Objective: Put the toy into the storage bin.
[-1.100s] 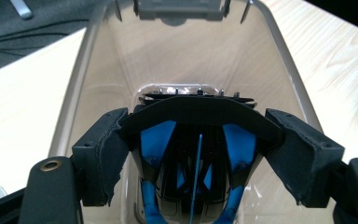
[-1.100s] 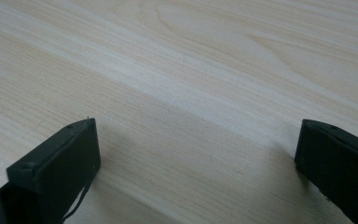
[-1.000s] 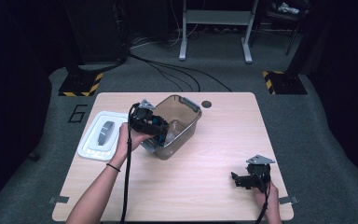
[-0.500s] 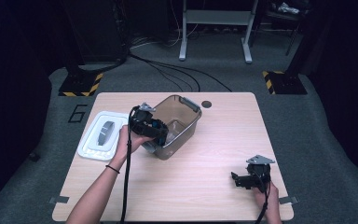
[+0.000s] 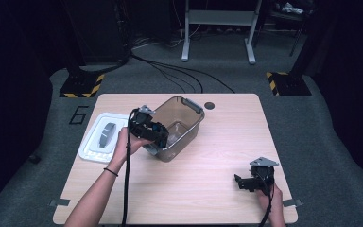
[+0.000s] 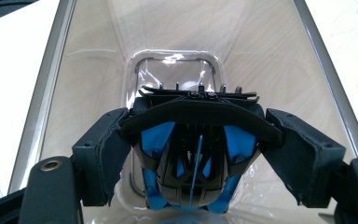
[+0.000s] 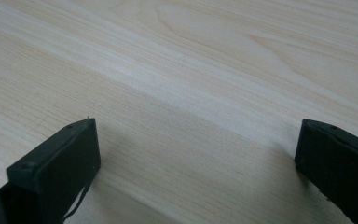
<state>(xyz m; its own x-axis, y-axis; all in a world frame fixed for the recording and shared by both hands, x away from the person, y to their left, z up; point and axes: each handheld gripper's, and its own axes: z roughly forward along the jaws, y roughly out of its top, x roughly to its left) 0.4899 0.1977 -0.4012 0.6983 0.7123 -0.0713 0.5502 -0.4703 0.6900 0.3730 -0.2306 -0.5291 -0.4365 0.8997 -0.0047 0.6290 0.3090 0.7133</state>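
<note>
Since the earlier frames, my left gripper (image 5: 163, 137) has shifted only slightly. Its jaws are clamped on a black-and-blue clip (image 6: 193, 154), held inside the clear bin (image 5: 189, 130). My right gripper (image 5: 240, 182) rests on the table (image 5: 217, 198), jaws apart.

Pale wood-grain surface (image 5: 208, 189), smooth, faintly satin. Clear smoky plastic bin (image 5: 185, 124), glossy, with grey rim handles. Black and blue object (image 6: 193, 158) in the left gripper (image 6: 196, 154): hard plastic, partly shiny, clamped between matt black pads with frayed edges. Right gripper (image 7: 196, 163): same matt black pads, dull plastic body. At 9 o'clock from the bin, white plastic lid (image 5: 94, 151), smooth, with grey handle. Floor: matt grey carpet.
</note>
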